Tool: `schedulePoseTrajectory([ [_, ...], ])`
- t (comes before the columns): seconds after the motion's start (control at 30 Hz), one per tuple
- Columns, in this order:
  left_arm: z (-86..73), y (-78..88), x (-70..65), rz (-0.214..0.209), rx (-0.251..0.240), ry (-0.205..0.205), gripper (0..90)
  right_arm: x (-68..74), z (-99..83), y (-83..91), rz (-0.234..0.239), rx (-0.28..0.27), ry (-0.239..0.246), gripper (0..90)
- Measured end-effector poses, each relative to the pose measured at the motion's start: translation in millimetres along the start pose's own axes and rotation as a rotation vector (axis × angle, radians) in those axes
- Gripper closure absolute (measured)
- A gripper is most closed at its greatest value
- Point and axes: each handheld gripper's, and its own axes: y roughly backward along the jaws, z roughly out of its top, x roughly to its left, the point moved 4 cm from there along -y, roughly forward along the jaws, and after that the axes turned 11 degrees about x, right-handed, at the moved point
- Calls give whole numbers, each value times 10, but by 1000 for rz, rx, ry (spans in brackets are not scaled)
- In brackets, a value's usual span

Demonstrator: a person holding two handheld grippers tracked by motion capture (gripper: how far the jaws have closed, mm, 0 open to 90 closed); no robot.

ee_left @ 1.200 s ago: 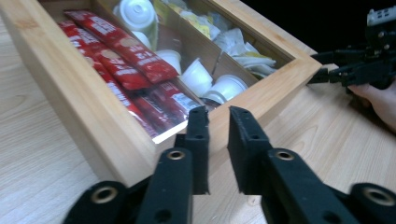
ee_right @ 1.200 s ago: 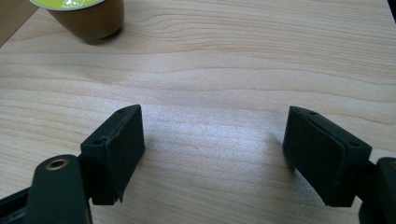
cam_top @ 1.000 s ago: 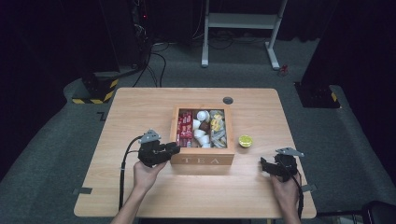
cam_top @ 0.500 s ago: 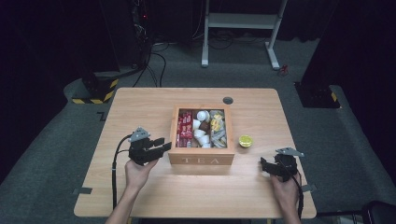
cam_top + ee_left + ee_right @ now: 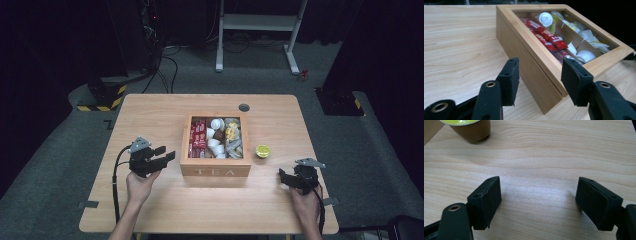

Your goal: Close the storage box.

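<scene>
A wooden box marked TEA [image 5: 216,170] stands mid-table, and red sachets [image 5: 198,136], white capsules and yellow packets show through its framed top. My left gripper [image 5: 166,153] hovers just left of the box's front-left corner, pointing at it. Its jaws have just been opening and stand open, with nothing held. In the left gripper view, the box's near corner [image 5: 544,82] lies beyond the left gripper [image 5: 541,75]. My right gripper [image 5: 283,177] rests open at the front right over bare wood. A brown capsule with a yellow-green lid [image 5: 262,150] sits right of the box, ahead of the right gripper [image 5: 540,195].
A small dark round grommet [image 5: 244,107] is set in the table behind the box. The capsule [image 5: 471,127] stands at the top left in the right gripper view. Bare tabletop [image 5: 145,115] stretches left of the box. Cables and a white stand sit on the floor beyond.
My left gripper has drawn back leftward from the box's front-left corner, and its jaws have spread wider. The right gripper and the capsule have stayed put.
</scene>
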Motion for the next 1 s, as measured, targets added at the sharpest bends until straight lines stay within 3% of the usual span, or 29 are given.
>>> schedulePoseTrajectory([
  [0.43,-110,89,200,52,1,60,409,0,0,0,0,0,0,206],
  [0.83,-199,109,307,105,12,66,383,0,0,0,0,0,0,206],
  [1.0,-250,115,353,105,11,81,380,0,0,0,0,0,0,206],
])
